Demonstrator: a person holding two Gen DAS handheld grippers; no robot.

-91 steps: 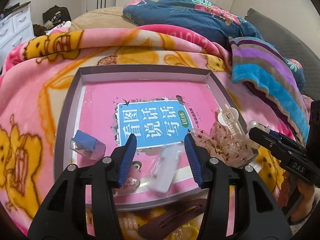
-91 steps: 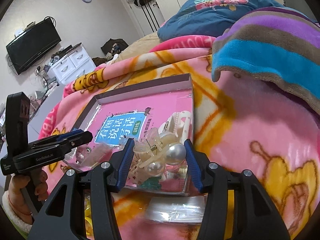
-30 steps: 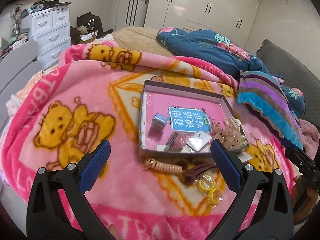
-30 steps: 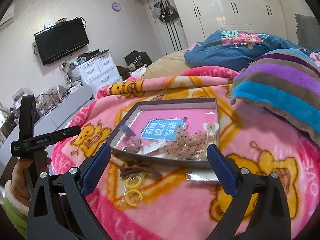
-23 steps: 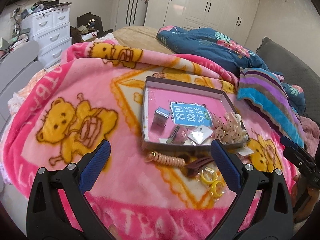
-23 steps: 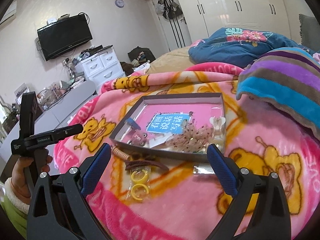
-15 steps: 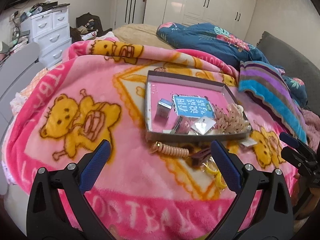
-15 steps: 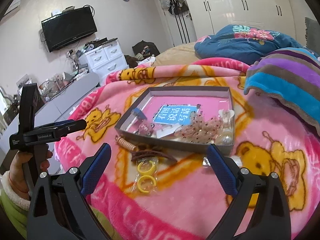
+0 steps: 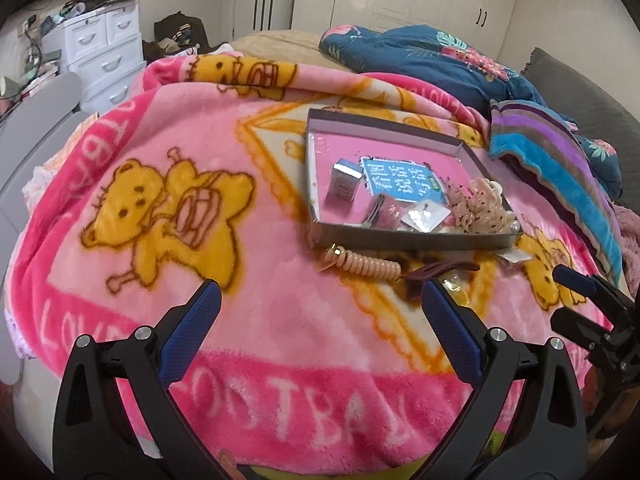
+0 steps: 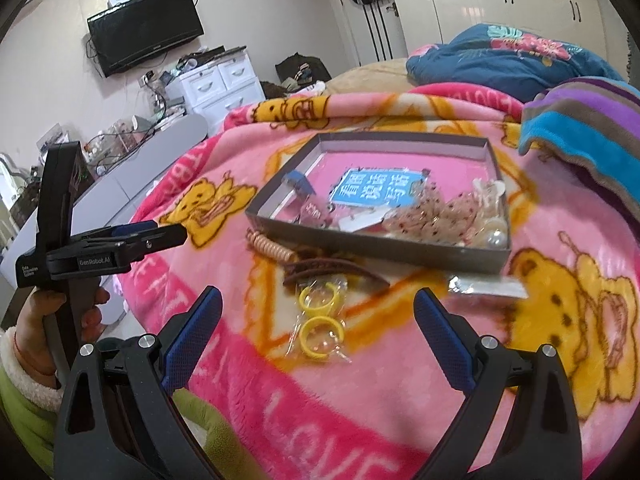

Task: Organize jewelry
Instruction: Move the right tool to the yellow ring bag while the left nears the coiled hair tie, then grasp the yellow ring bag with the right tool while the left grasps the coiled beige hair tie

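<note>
Both tongs have withdrawn from the tray (image 9: 416,239) since three seconds ago: then each sat part-closed right over its contents, the left above a clear packet, the right around a pearl clip. Over the last second the views have held wide, shifting only slightly. The left tongs (image 9: 318,330) and right tongs (image 10: 316,326) now stand wide open, holding nothing, on the near side of the bed, well back from the tray.

Location of items:
- In the tray: a small blue-topped box (image 9: 343,184) at left, clear packets in the middle, a speckled clip (image 10: 434,216) and pearl clip (image 10: 495,235) at right.
- On the blanket (image 9: 168,208), just near the tray's near wall: a coil tie (image 9: 366,263), a brown clip (image 10: 328,270), yellow rings (image 10: 318,314) in a clear bag, and a flat packet (image 10: 486,286) at the right.

Step in hand, as judged: between placements, selecting the next loose item. Four items remain outside the tray, so the task looks partly done.

Next move: the yellow rings lie directly ahead of the right tongs. Advance and lower, close on the bag, then lift over the tray wall. The bag film may slip, so grip it around a ring.
</note>
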